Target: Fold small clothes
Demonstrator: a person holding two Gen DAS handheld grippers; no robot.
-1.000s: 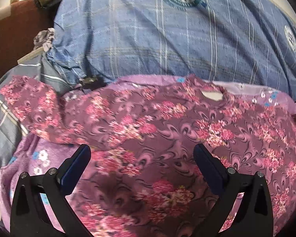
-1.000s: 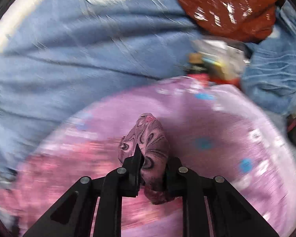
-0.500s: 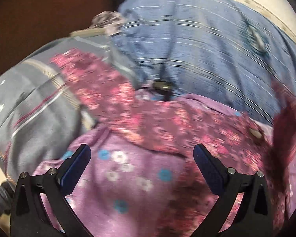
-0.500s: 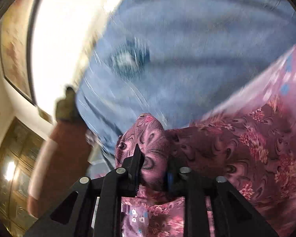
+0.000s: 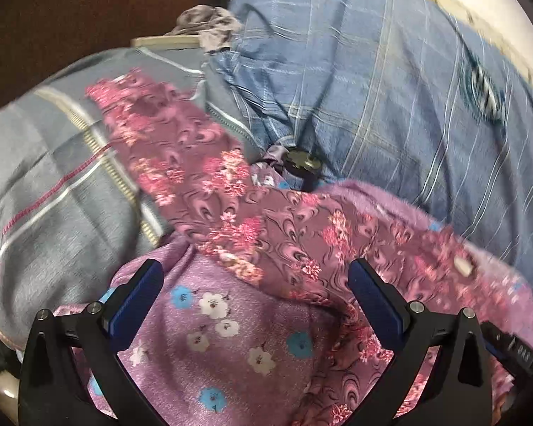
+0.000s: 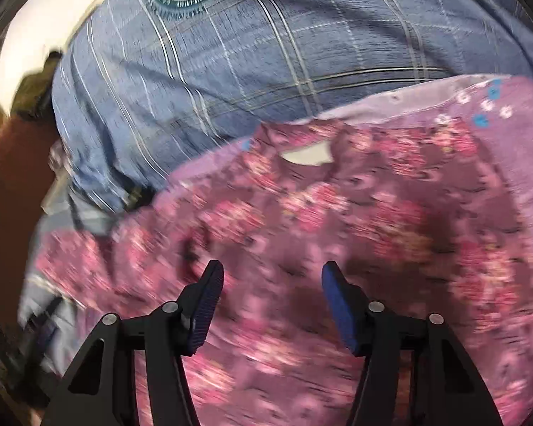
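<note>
1. Left wrist view: left gripper [image 5: 255, 289], jaws wide, nothing between them, above a lilac cloth printed with white and blue flowers [image 5: 231, 333]. A maroon garment with pink floral print [image 5: 266, 227] lies on that cloth, one sleeve stretched onto a grey striped blanket [image 5: 46, 184]. A blue plaid quilt with a round green emblem [image 5: 391, 81] lies behind.

2. Right wrist view: right gripper [image 6: 273, 282], jaws half apart and just been opening, no fabric between them, above the maroon garment [image 6: 337, 220], spread flat, blurred. Quilt [image 6: 231, 53] beyond.
</note>
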